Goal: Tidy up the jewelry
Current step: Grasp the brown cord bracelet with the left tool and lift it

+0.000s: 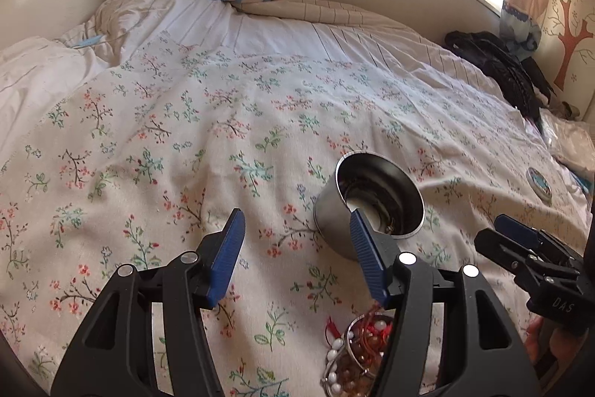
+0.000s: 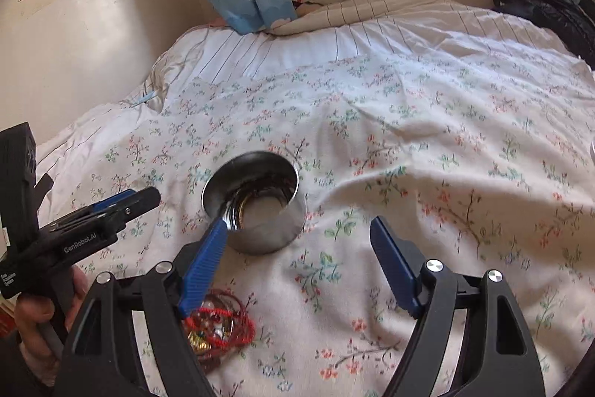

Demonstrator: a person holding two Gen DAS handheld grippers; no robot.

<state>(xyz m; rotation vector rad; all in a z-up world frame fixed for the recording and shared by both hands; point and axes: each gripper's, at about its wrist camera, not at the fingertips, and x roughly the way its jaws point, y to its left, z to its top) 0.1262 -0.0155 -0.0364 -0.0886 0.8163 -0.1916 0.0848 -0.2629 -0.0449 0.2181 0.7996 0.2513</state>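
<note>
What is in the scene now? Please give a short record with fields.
surface: bed with floral sheet
container: round metal tin, open, upright
lid: small round lid, apart from the tin, on the sheet
jewelry: pile of bead and red-cord bracelets on the sheet, nearer than the tin
left gripper: open, empty
right gripper: open, empty
tin contents: cannot tell

Floral bedspread (image 2: 427, 144): tin (image 2: 260, 211), jewelry pile (image 2: 219, 326).
</note>
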